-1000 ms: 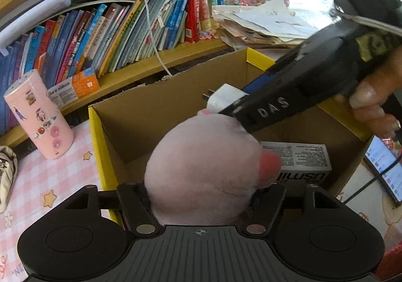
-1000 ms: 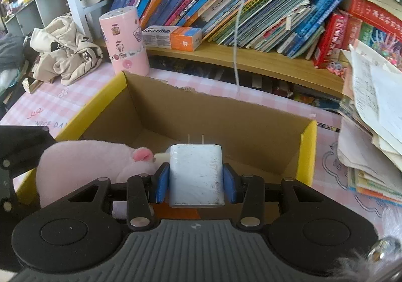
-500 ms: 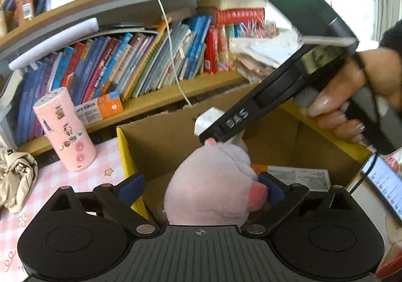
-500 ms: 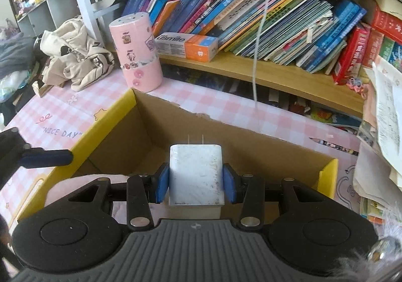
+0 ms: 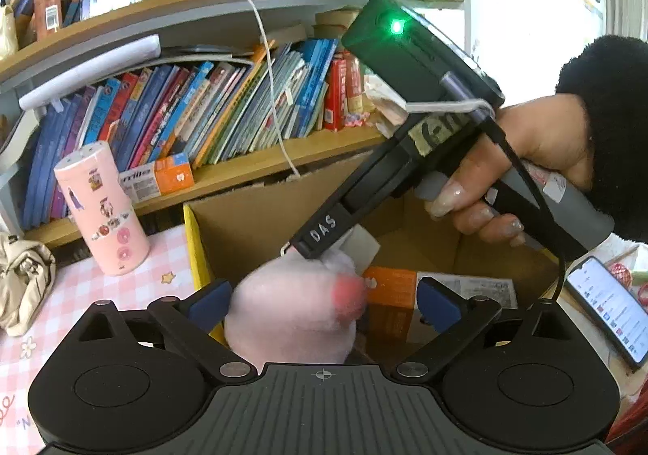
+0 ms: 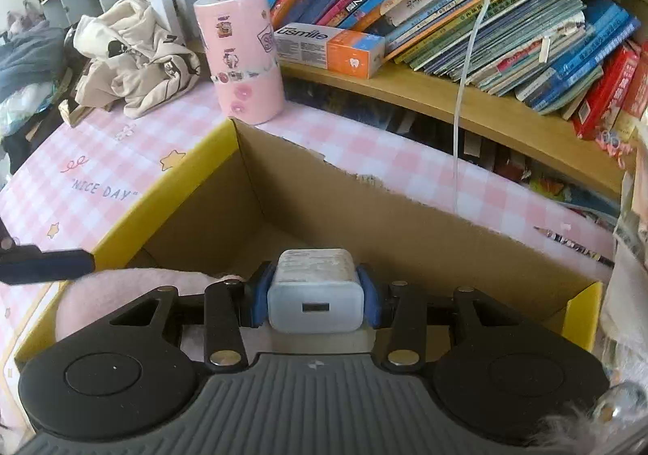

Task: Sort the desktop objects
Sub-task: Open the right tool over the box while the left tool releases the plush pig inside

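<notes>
Here the open brown cardboard box with yellow-edged flaps (image 6: 308,208) fills the middle of both views, sitting on the table with its pink checked cloth (image 6: 93,171). Behind it, in the upper left of the right wrist view, a tall pink cylinder covered in stickers (image 6: 243,58) stands upright on the cloth, just beside the box's far corner, and a crumpled cream garment (image 6: 133,54) lies further left. A white and orange toothpaste carton (image 6: 330,48) rests on the wooden shelf (image 6: 465,106) in front of a leaning row of books, and a thin white cable (image 6: 465,90) hangs down across them toward the box's back wall. In the left wrist view, a lit phone (image 5: 607,309) lies at the right edge. The soft pink plush toy with a red spot (image 5: 295,309) sits low in the box's near left part, between the widely spread jaws of the left gripper (image 5: 324,299), whose blue pads stand clear of it. Inside the box to its right lies another orange and white carton (image 5: 437,293). The right gripper (image 6: 318,295), held by a hand (image 5: 522,171) in a black fuzzy sleeve, hangs over the toy, its jaws clenched on a scuffed white charger block (image 6: 316,293) above the box's interior.
</notes>
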Demonstrator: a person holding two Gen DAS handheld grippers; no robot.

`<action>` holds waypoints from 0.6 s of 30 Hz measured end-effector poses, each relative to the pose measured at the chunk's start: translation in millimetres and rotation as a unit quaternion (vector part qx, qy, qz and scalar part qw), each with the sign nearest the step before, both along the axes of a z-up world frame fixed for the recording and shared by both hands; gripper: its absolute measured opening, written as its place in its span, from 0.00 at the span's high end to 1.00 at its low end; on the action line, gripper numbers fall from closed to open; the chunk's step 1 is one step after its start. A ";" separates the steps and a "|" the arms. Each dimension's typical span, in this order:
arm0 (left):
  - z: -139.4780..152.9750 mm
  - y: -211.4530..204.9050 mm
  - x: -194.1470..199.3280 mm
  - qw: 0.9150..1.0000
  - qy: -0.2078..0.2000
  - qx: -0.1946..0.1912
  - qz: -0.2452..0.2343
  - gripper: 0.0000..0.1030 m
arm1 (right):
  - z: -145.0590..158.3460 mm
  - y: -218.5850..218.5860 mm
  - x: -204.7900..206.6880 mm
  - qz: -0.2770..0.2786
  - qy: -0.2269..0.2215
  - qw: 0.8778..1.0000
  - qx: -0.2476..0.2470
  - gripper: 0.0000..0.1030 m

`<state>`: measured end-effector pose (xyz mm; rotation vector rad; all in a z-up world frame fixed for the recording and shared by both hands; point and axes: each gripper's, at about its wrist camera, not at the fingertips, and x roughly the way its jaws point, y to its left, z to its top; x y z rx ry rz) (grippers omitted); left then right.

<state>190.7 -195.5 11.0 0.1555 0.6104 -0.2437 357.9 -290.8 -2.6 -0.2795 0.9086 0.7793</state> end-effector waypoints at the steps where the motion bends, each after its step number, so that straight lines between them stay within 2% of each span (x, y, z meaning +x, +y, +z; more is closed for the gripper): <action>1: -1.8 -0.4 -0.2 1.000 0.001 0.002 0.003 0.03 | -1.1 0.1 0.7 -0.001 0.001 1.000 0.002 0.60; 6: -2.6 -1.7 -2.2 1.000 -0.004 0.006 0.006 0.03 | -1.9 2.0 3.8 -0.010 0.006 1.000 0.002 0.58; 8: -1.8 -0.8 -2.8 1.000 -0.004 0.004 0.006 0.03 | -1.8 1.0 3.7 -0.016 0.004 1.000 0.005 0.50; 10: -0.9 -0.2 -3.7 1.000 -0.006 0.004 0.006 0.03 | 1.3 -2.5 2.5 -0.024 -0.002 1.000 0.011 0.36; 12: -0.1 -0.2 -4.6 1.000 -0.008 0.003 0.008 0.03 | 6.1 -6.1 0.1 -0.029 -0.009 0.999 0.018 0.29; 18: 4.0 -3.7 -8.9 1.000 -0.014 -0.003 0.001 0.03 | 25.6 -20.0 -9.8 -0.044 -0.028 0.998 0.042 0.22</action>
